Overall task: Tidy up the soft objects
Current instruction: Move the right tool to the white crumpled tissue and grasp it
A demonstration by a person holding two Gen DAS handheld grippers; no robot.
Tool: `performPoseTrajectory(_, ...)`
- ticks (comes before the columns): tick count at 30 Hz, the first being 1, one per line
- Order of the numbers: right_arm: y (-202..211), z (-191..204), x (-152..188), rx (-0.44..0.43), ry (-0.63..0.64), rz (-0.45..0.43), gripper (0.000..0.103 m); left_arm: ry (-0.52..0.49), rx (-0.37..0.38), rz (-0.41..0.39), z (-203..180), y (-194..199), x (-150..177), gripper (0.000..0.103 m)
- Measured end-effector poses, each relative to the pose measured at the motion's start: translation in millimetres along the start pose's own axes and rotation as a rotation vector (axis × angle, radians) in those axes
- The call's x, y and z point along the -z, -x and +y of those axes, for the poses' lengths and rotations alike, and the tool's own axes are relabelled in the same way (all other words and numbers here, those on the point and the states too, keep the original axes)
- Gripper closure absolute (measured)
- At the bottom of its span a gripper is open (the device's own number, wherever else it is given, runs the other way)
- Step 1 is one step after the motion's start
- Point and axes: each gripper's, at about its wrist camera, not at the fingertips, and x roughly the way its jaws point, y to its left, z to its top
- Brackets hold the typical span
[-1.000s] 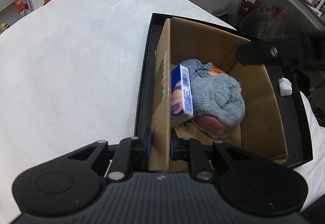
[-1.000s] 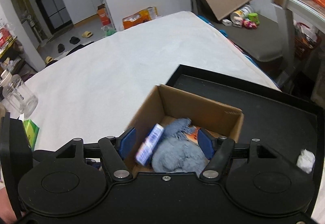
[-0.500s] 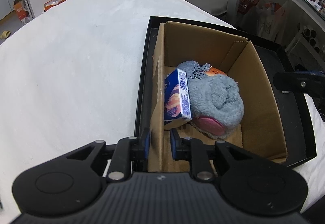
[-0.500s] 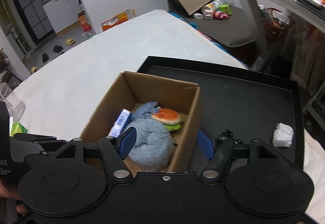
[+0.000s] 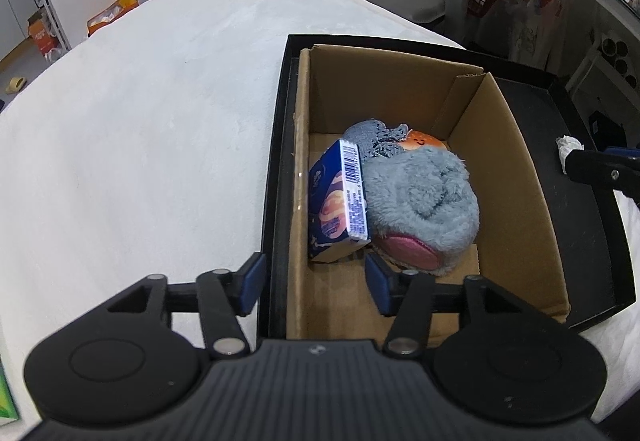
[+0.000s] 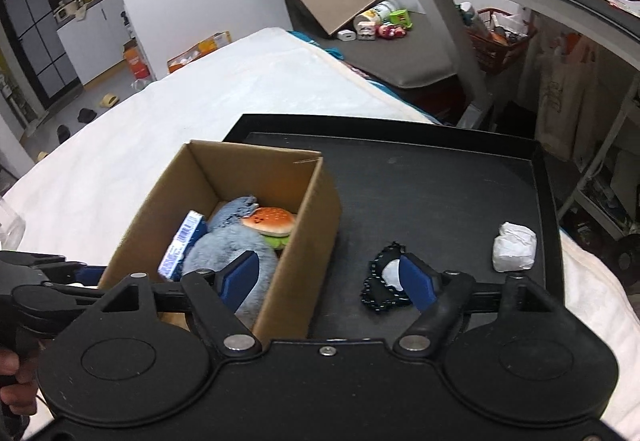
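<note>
Four things already lie inside the cardboard box [image 6: 320,201]: a grey plush slipper [image 5: 420,201], a blue packet with a barcode [image 5: 340,201], a grey knitted cloth [image 5: 376,139] and a small burger toy [image 6: 270,221]. The box stands at the left side of a black tray [image 6: 460,181], which rests on a white cover [image 5: 140,121].

Left on the tray, outside the box, I see two more items. One is a black lacy piece with a white centre [image 6: 384,281], near the right wall of the box. The other is a white crumpled wad [image 6: 514,247], further right, near the edge of the tray.

The left gripper [image 5: 312,283] is at the near left corner of the box. Its jaws are opening, one finger outside the box wall and one inside, and the pads do not press on the cardboard. It holds nothing.

The right gripper [image 6: 328,277] hangs above the tray with its jaws opening wide and nothing held. The black lacy piece shows just beside its right finger [image 6: 416,281], from this view partly behind it.

I judge that most of the sorting is done. What remains is probably to bring the lacy piece and the white wad into the box, and the right gripper seems well placed for the first of these.
</note>
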Motion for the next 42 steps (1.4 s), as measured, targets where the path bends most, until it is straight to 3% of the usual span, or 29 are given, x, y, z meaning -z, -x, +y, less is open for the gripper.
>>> performPoseTrajectory(7,-7,-24,6,0.027,-0.062,-0.003,0.025,-0.027,-0.029,0.004,-7,-3,-3,0.037)
performPoseTrajectory(24,-34,-83,9,0.149,-0.163,0.001,0.025,-0.099,-0.095,0.038,-32,-20,-13,0.036)
performPoseTrajectory(42,-82,-116,6,0.254,-0.206,0.036,0.025,-0.179,-0.184,0.091,-50,-35,-17,0.035)
